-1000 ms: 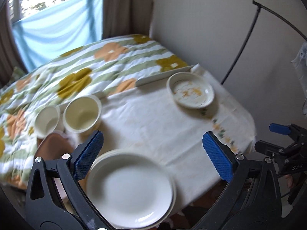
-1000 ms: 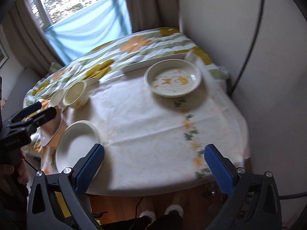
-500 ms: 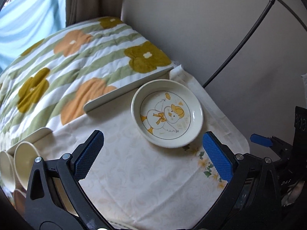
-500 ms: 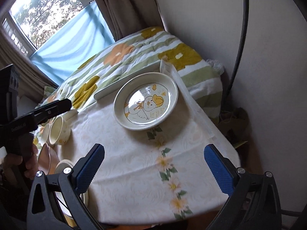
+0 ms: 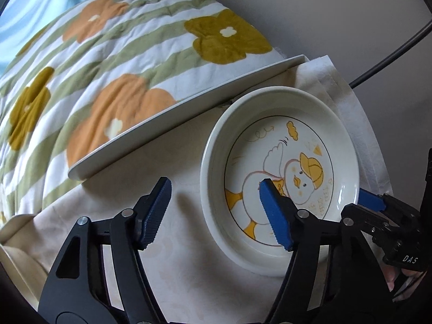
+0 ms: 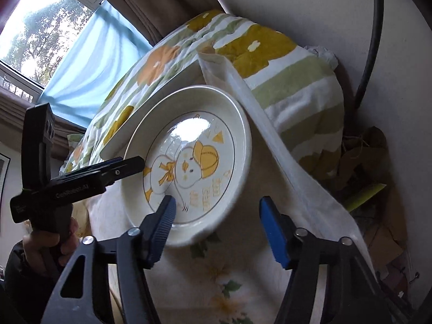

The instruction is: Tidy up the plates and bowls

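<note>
A cream plate with a yellow duck drawing (image 5: 297,167) lies at the far right corner of the table; it also shows in the right wrist view (image 6: 194,159). My left gripper (image 5: 216,213) is open and straddles the plate's left rim, one finger over the plate, one outside it. My right gripper (image 6: 218,226) is open and straddles the plate's near right rim. Neither pad visibly touches the plate. The other plates and bowls are out of view.
A long white tray (image 5: 175,113) lies behind the plate at the table's back edge. A flowered quilt (image 5: 113,54) lies beyond it. A wall (image 5: 337,13) with a black cable (image 6: 375,27) stands close on the right. The tablecloth (image 6: 283,145) hangs over the right edge.
Both grippers have moved forward and closed in on the duck plate from either side. Their jaws have narrowed. The white plate and bowls at the left have left the view.
</note>
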The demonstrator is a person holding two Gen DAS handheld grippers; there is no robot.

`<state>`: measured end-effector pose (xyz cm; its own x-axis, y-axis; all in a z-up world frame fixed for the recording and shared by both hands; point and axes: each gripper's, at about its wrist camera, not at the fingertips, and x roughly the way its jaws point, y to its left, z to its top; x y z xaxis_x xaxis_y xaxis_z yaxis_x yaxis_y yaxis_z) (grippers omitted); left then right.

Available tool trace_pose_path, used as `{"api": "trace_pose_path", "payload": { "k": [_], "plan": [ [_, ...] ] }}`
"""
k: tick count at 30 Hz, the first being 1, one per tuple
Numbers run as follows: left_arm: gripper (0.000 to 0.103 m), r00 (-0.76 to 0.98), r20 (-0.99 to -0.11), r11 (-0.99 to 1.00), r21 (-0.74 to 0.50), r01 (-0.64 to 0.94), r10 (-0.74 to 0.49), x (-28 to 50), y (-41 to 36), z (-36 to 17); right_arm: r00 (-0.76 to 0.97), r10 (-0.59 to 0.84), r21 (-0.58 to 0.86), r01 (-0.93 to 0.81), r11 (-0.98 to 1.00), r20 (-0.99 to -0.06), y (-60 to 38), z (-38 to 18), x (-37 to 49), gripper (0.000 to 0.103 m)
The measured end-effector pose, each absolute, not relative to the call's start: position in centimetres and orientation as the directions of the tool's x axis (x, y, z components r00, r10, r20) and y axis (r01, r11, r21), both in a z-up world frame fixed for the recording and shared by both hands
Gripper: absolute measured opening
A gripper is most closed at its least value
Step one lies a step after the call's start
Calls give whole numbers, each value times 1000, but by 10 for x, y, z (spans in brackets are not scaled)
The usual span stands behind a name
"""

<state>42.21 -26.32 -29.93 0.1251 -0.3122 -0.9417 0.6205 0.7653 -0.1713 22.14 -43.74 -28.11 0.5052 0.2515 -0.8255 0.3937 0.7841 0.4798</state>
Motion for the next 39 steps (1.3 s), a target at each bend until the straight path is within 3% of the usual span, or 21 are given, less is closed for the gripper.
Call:
{"api": "trace_pose_path", "payload": {
  "k": [3,7,13,25,39],
  "plan": [
    [48,128,-942,771,-169,614,-309,431,-268,-303,521,244,498,427,755,-818,-439,-285,221,50],
    [19,138,-944,770,-154,619,-300,437,-273,-304,523,257,516,442,734,-813,-438,-289,224,32],
    [17,148,-942,754,-141,641,-301,436,-278,-304,522,243,507,453,733,-818,-442,-294,227,18],
    [17,200,-930,760,-114,640,-308,422,-273,-282,521,259,497,393,773,-814,-446,-283,228,18],
    [17,298,-888,798,-116,591,-350,365,-211,-205,575,268,467,228,855,-773,-414,-212,203,18]
  ]
}}
